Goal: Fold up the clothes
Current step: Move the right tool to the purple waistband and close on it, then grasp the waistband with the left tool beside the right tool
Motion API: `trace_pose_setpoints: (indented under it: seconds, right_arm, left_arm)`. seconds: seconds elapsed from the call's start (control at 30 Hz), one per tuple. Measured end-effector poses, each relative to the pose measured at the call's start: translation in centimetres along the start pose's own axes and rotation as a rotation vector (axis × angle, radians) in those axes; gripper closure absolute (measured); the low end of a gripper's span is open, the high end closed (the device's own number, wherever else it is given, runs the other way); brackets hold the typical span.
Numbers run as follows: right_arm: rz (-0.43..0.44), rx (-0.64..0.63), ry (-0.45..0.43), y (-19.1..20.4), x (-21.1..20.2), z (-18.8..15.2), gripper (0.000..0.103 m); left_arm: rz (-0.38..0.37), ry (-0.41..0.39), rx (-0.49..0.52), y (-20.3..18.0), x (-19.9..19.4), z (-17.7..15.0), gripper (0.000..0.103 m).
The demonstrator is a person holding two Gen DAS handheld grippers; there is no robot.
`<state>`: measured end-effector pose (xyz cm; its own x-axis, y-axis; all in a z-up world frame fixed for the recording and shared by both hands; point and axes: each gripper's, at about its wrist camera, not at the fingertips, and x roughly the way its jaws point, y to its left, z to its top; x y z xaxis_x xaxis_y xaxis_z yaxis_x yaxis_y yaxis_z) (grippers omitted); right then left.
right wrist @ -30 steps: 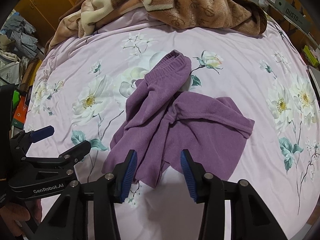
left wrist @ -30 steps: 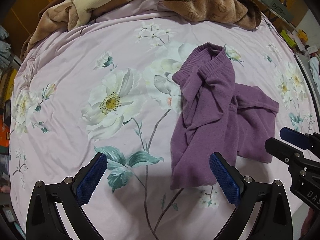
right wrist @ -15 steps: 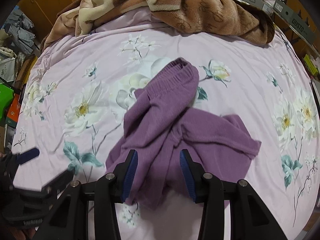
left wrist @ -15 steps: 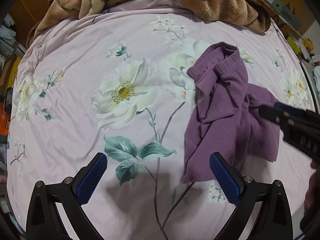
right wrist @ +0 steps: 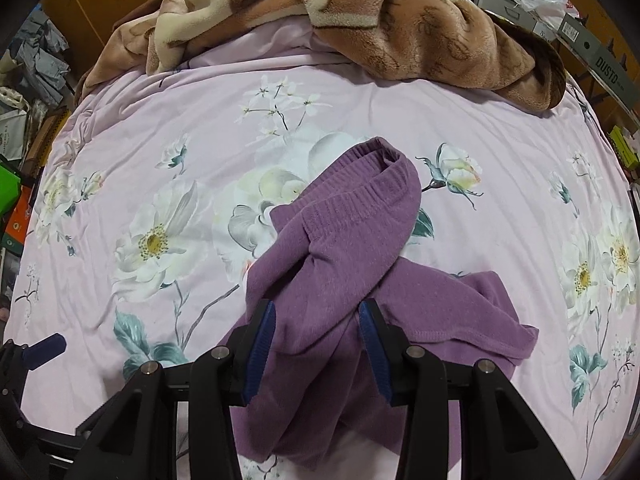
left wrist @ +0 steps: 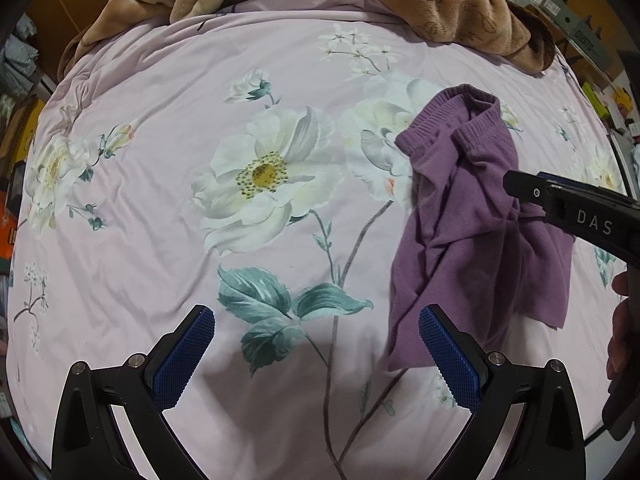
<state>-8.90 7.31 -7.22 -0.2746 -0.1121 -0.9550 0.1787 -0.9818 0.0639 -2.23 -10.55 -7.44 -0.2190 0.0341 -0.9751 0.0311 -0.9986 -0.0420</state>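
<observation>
A crumpled purple knit garment (left wrist: 472, 232) lies on the pink floral bedsheet (left wrist: 160, 240), ribbed waistband at the far end. My left gripper (left wrist: 316, 356) is wide open and holds nothing. It hovers over bare sheet, its right pad beside the garment's near left corner. In the right wrist view the garment (right wrist: 352, 248) fills the middle. My right gripper (right wrist: 317, 344) is open low over it, one blue pad on each side of a raised fold. That right gripper (left wrist: 528, 184) reaches in from the right in the left wrist view. The left gripper (right wrist: 36, 354) shows at the lower left.
A brown plush blanket (right wrist: 400, 20) is heaped along the far edge of the bedsheet (right wrist: 500, 140). Boxes and shelves (right wrist: 608, 68) stand beyond the bed's right side, bags and clutter (right wrist: 24, 120) beyond its left. A hand (left wrist: 620, 340) shows at the right edge.
The right gripper has moved forward over the garment, which now lies between its pads. The left gripper has drifted left, so the garment sits further right in its view.
</observation>
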Motion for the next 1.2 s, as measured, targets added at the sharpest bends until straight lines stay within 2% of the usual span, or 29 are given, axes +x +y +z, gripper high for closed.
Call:
trace_pose_setpoints:
  seconds: [0.5, 0.6, 0.67, 0.77, 1.0, 1.2]
  right_arm:
    - [-0.007, 0.045, 0.049, -0.8, 4.2, 0.6, 0.058]
    - [0.004, 0.059, 0.053, -1.2, 4.8, 0.8, 0.070]
    - [0.013, 0.068, 0.050, -1.6, 4.9, 0.9, 0.087]
    - [0.021, 0.077, 0.029, -2.1, 4.3, 0.9, 0.096]
    - [0.047, 0.115, -0.060, -3.7, 0.2, -0.2, 0.097]
    - [0.041, 0.176, -0.116, -6.7, -3.9, -2.8, 0.097]
  left_arm:
    - [0.018, -0.003, -0.034, 1.4, 1.3, 1.5, 0.001]
    - [0.028, -0.008, -0.035, 1.2, 1.4, 1.9, 0.001]
    - [0.035, -0.011, -0.036, 1.1, 1.4, 2.2, 0.001]
    - [0.042, -0.017, -0.040, 1.0, 1.3, 2.4, 0.001]
    - [0.037, -0.020, -0.034, 0.1, 1.0, 2.5, 0.001]
    - [0.018, -0.030, -0.013, -1.3, 0.5, 2.7, 0.001]
